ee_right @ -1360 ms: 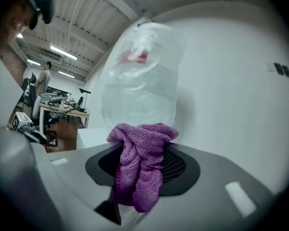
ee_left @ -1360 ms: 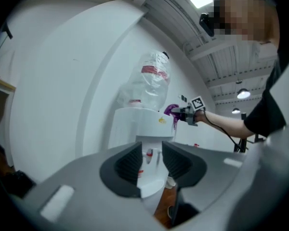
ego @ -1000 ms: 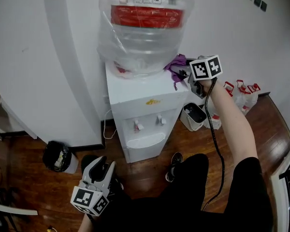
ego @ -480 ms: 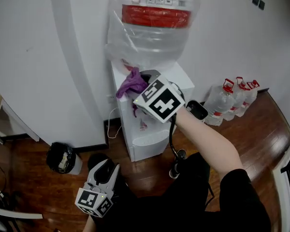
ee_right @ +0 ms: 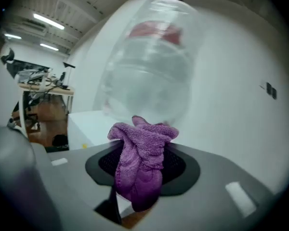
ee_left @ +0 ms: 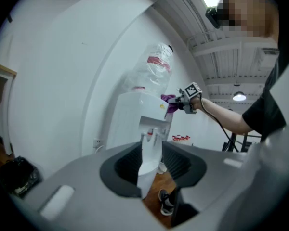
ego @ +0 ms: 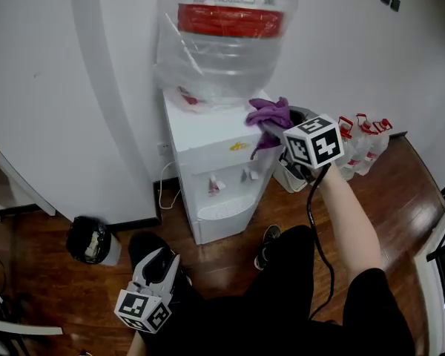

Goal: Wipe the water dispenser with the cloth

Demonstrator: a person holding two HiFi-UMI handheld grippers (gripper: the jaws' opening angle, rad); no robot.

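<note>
Purple cloth is bunched and clamped between the jaws of the right gripper, with its loose end hanging below them. It is held at the right edge of the top of the white water dispenser, just beside the upturned clear bottle; whether it touches the top cannot be told. The left gripper is held low over the wooden floor, well apart from the dispenser, its jaws parted with nothing gripped. A black bin is seen by the wall at the left.
</note>
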